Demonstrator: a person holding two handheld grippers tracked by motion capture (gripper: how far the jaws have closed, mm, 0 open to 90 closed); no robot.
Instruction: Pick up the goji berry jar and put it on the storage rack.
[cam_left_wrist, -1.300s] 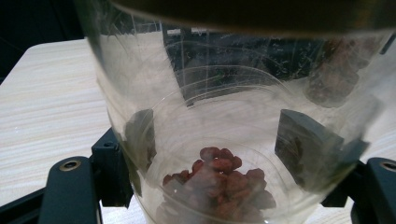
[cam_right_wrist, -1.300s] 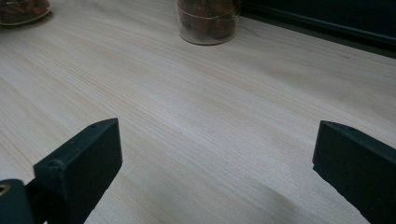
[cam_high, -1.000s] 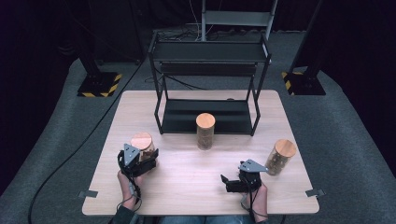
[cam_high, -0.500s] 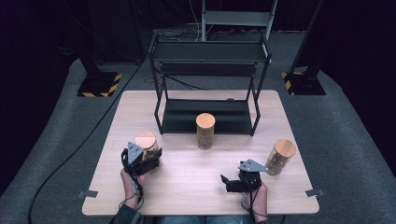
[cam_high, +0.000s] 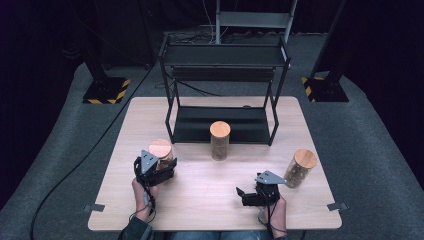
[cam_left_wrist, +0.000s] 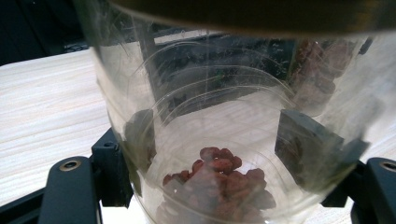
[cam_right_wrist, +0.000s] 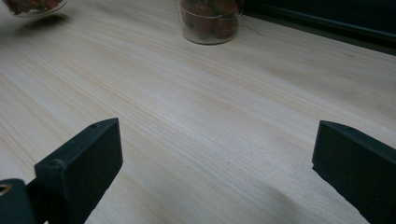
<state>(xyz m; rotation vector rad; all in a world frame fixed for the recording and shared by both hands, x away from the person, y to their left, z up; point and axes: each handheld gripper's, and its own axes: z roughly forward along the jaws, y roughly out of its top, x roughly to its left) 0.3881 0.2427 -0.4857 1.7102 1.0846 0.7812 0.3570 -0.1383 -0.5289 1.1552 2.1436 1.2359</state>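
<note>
On the pale wooden tabletop (cam_high: 210, 200), the left claw (cam_high: 159, 169) is clamped around a clear cylindrical jar with a round wooden lid (cam_high: 161, 156), which stands near the tabletop's left side in the high view, in front of the left leg of a black metal two-tier rack (cam_high: 222, 90). In the left gripper view the jar's transparent wall (cam_left_wrist: 219, 121) sits between the two black jaws, one pressed against each side of the glass, and a small heap of reddish-brown pieces (cam_left_wrist: 219, 182) lies at its bottom; the underside of the lid runs across the top of that view. The right claw (cam_high: 248, 195) rests low over the tabletop toward the near right, its jaws spread wide with bare wood between them, as the right gripper view shows (cam_right_wrist: 215, 154). A second clear jar with a wooden lid (cam_high: 220, 140) stands upright at the middle of the tabletop, just in front of the rack's lower shelf, and its base with reddish contents appears at the top of the right gripper view (cam_right_wrist: 211, 21). A third lidded jar (cam_high: 300, 167) stands just beside the right claw, on its right, apart from it. The person's hands reach in from the near edge, each holding its gripper.
</note>
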